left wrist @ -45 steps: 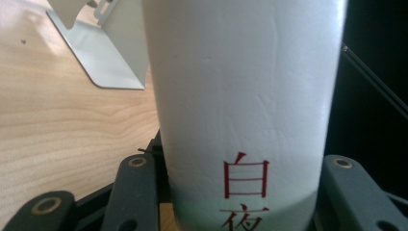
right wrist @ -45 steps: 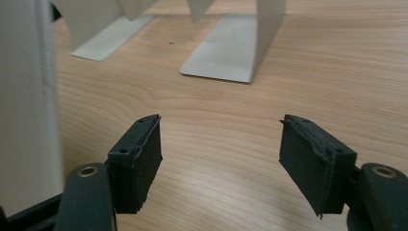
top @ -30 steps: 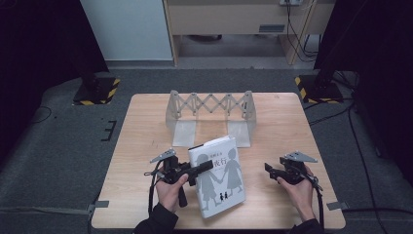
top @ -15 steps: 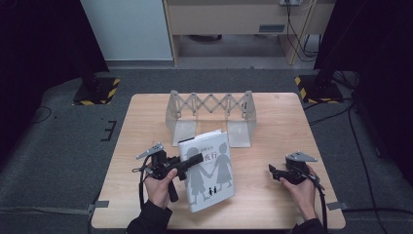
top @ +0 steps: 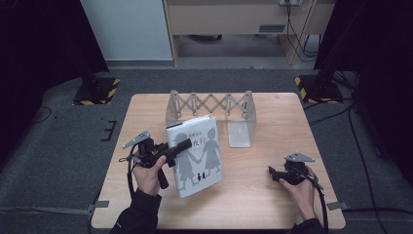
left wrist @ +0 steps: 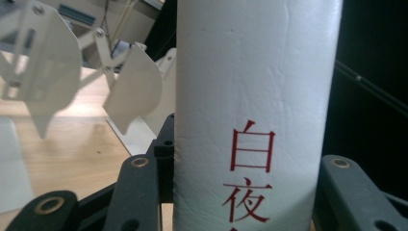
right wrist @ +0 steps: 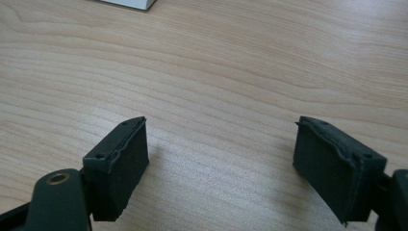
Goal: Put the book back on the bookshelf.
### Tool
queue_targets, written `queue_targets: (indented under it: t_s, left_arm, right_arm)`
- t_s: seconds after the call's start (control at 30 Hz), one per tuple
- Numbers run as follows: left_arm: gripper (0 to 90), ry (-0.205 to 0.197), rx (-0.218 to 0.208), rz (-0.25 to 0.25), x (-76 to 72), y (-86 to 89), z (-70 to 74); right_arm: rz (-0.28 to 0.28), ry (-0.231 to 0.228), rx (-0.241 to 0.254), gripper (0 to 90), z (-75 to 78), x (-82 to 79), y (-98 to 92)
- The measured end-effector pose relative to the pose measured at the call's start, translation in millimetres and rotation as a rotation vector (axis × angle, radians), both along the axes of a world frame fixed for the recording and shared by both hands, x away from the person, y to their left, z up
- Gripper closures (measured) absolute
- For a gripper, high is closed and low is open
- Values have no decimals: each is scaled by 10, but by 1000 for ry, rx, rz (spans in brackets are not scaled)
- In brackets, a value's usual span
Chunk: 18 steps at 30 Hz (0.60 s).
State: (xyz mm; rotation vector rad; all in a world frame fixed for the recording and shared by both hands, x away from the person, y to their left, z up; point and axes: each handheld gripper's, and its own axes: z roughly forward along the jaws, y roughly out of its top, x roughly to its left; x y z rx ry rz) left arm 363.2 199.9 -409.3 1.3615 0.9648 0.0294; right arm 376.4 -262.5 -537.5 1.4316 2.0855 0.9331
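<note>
A white book [top: 197, 156] with grey silhouettes of people on its cover is lifted and tilted over the table's middle. My left gripper [top: 180, 145] is shut on its spine edge. In the left gripper view the spine [left wrist: 255, 96], printed with red characters, stands upright with a black jaw pressed against each side of it. Near the table's right front, my right gripper [top: 272, 173] is open and low over the wood. Its jaws have just been opening, and the right gripper view shows its pads [right wrist: 120, 163] wide apart with bare table between them.
A white expandable book rack [top: 209, 105] with scissor-link sides stands at the back middle of the wooden table [top: 272, 126], its flat end plate [top: 239, 132] lying toward me. The rack's panels [left wrist: 130, 91] appear behind the book. Dark floor surrounds the table.
The left hand has raised the book off the table, tilted it up and drawn it leftward. The right hand has stayed in place while its jaws spread wider.
</note>
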Motion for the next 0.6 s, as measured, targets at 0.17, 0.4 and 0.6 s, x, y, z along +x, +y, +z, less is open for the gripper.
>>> queue_targets:
  t_s: [0.17,0.4,0.6]
  left_arm:
    - [527,-16,17,32,87,61,92]
    - [527,-30,45,93,232,202,246]
    - [527,-38,65,141,308,338,344]
  right_arm:
    - [5,7,-18,166,-1,4,24]
    - [-15,12,-17,125,-8,17,20]
    - [-15,12,-17,124,-8,18,20]
